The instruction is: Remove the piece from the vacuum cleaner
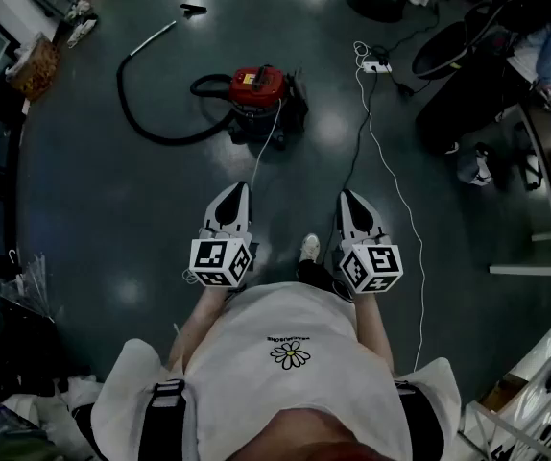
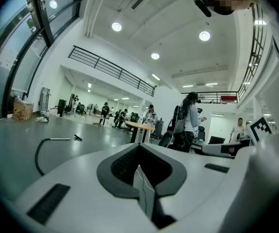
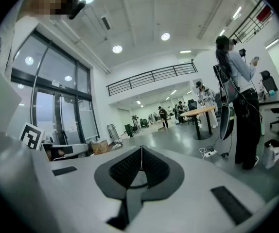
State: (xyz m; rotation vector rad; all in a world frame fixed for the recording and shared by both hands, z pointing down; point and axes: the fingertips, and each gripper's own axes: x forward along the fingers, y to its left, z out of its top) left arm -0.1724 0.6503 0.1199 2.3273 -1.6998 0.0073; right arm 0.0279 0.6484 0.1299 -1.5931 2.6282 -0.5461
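Note:
The red vacuum cleaner (image 1: 256, 88) stands on the dark floor ahead of me. Its black hose (image 1: 136, 113) curves left to a silver wand (image 1: 151, 39), and a small black nozzle piece (image 1: 193, 9) lies apart beyond the wand. My left gripper (image 1: 238, 188) and right gripper (image 1: 347, 196) are held side by side near my body, well short of the vacuum. Both are shut with nothing between the jaws. The left gripper view shows shut jaws (image 2: 139, 146) with the hose (image 2: 38, 154) and wand (image 2: 61, 139) far off on the floor. The right gripper view shows shut jaws (image 3: 141, 148).
A white cable (image 1: 391, 181) runs from a power strip (image 1: 376, 65) past my right side. A basket (image 1: 34, 68) sits at the left wall. Chairs and desks (image 1: 535, 56) crowd the right. A person (image 3: 239, 96) stands to the right, near a round table (image 3: 200, 114).

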